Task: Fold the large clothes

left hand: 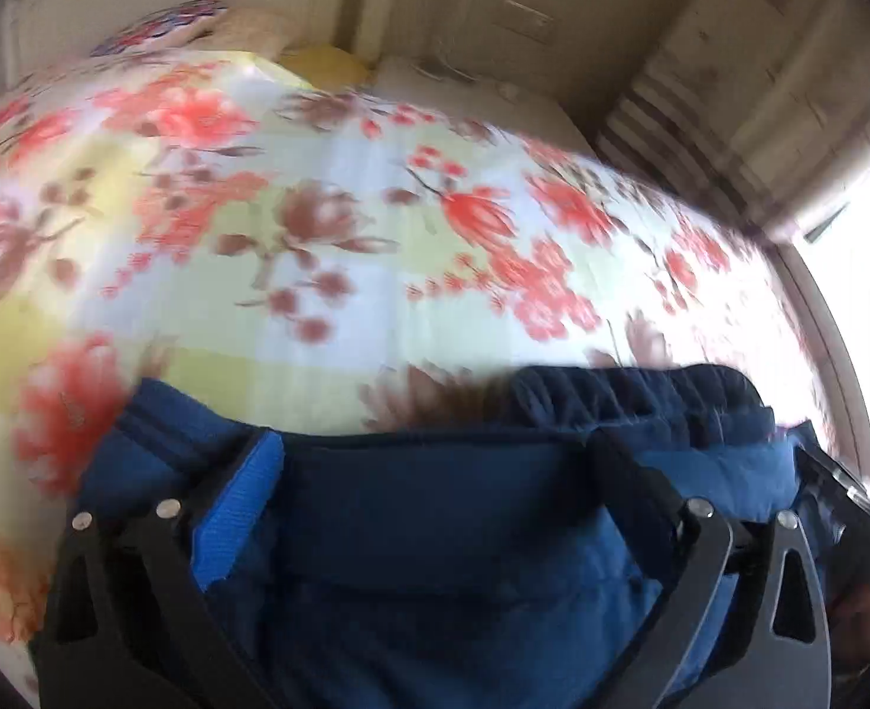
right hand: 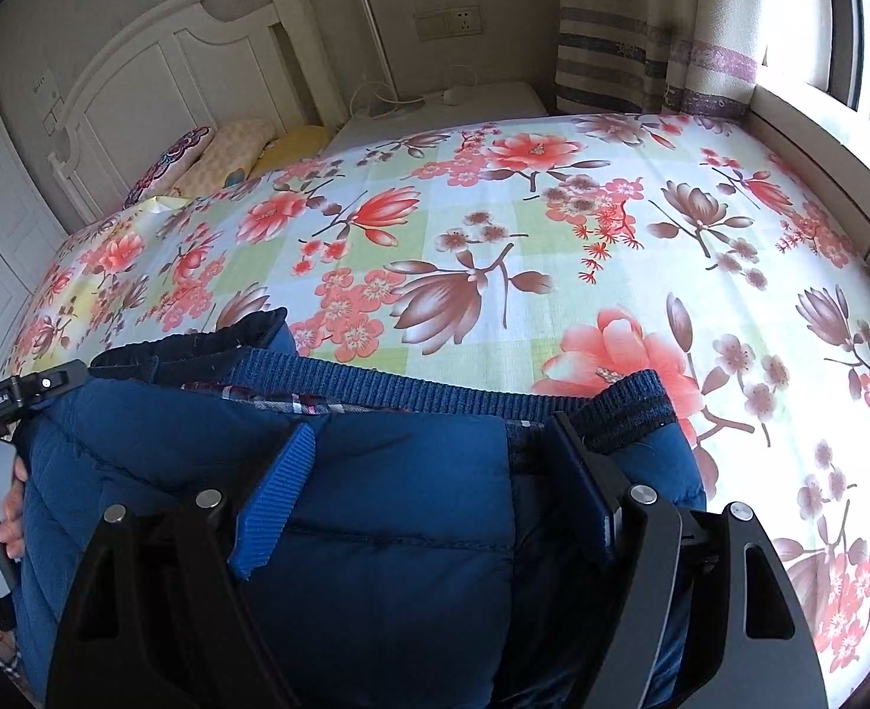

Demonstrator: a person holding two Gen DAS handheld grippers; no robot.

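Blue quilted jacket point(right hand: 375, 502) lies bunched at the near edge of the floral bedsheet point(right hand: 553, 224), under both tools; the right gripper point(right hand: 429, 472) and the left gripper point(left hand: 435, 472) stand wide over its padding, gripping nothing I can see. Folding looks barely begun, so next each should pinch a ribbed hem point(right hand: 435, 390) corner. Beyond, pillows point(right hand: 228, 153) and curtain point(right hand: 641, 47) stay well clear.
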